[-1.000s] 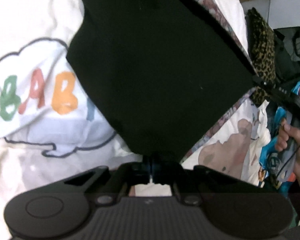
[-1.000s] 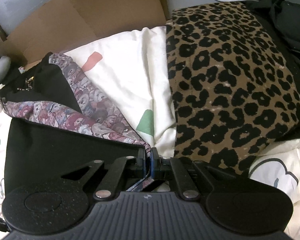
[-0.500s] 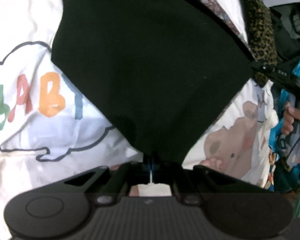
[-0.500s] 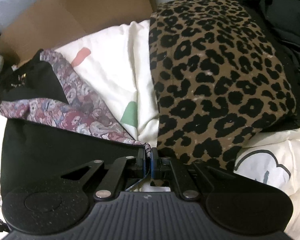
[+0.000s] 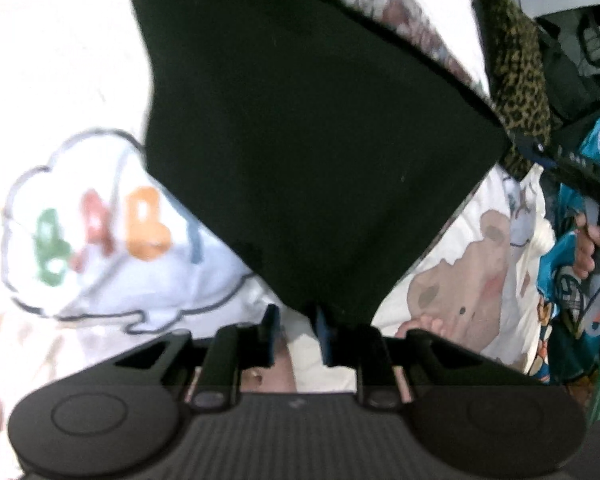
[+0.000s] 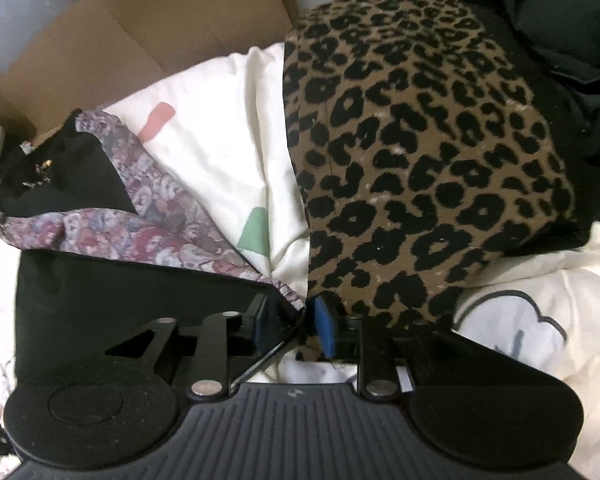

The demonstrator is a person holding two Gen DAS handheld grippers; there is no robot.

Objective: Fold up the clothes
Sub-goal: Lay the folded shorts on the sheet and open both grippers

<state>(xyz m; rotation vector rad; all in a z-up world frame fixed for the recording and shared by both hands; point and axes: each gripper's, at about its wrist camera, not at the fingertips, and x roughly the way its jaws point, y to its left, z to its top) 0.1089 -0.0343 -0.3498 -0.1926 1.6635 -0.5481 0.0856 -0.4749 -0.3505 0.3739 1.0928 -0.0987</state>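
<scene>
Left wrist view: left tool [image 5: 294, 330] spread apart, the black garment [image 5: 300, 140] corner at its fingertips, over a printed bedsheet [image 5: 80, 200]. Right wrist view: right tool [image 6: 296, 322] likewise released, garment's floral-lined [image 6: 160, 232] corner between its fingers, likely laying a fold, beside folded leopard-print clothing [image 6: 420, 160].

Landmark: leopard-print cushion [image 6: 420, 152], lying on the bedsheet [image 6: 228, 148]. Left of the cushion, with a strip of sheet between, the black garment [image 6: 120, 292] lies spread on the same sheet, its patterned lining [image 6: 156, 224] turned up along the edge nearest the cushion. Behind and left of the cushion, a cardboard box [image 6: 140, 36]. Behind and right of it, a pile of dark clothes [image 6: 560, 20]. Garment's near corner sits just left of the cushion's front edge.
</scene>
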